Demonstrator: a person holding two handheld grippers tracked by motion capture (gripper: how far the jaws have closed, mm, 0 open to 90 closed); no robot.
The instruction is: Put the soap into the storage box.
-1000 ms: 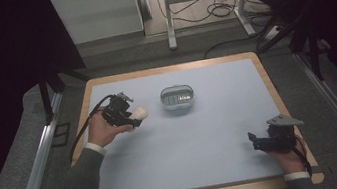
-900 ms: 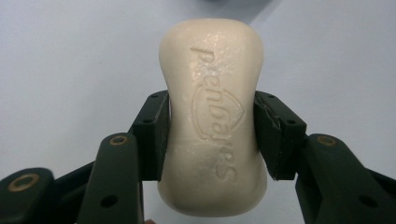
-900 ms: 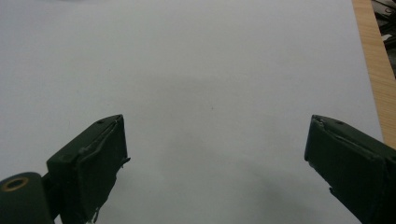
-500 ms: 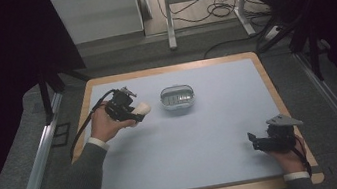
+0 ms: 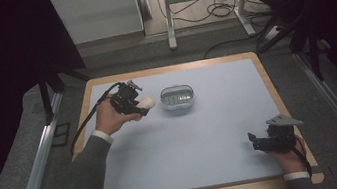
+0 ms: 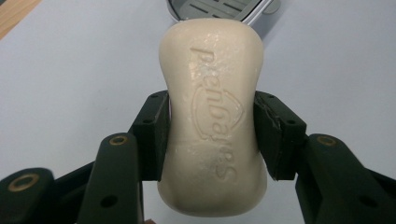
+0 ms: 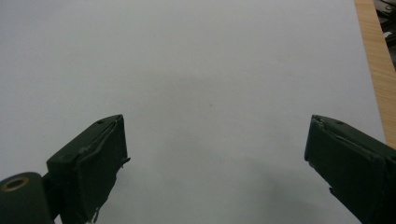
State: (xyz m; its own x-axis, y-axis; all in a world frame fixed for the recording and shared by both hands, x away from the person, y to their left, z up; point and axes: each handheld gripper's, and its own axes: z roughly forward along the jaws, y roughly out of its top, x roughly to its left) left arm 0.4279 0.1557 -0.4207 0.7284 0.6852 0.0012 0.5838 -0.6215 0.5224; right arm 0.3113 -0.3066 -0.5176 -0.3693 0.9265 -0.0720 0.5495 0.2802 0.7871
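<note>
Left gripper [image 5: 139, 106] clamped on a cream soap bar [image 6: 212, 121], jaws pressing both long sides near the bar's waist, embossed lettering facing up in the left gripper view. Held above the pale blue surface [image 5: 203, 135], toward its far left part, just beside a small grey soap dish [image 5: 178, 98] with a ribbed insert. Tip of the bar pointing at the dish, close to its rim, apart from it as far as can be judged from the high view. Dish edge also peeking past the bar's far end [image 6: 219, 8] in the left gripper view. Right gripper [image 5: 258, 142] resting low at the near right corner of the surface, well apart from the soap, jaws spread wide with nothing between them, only bare blue surface [image 7: 210, 84] ahead. Wooden border [image 7: 373, 60] running along the right of that view.
</note>
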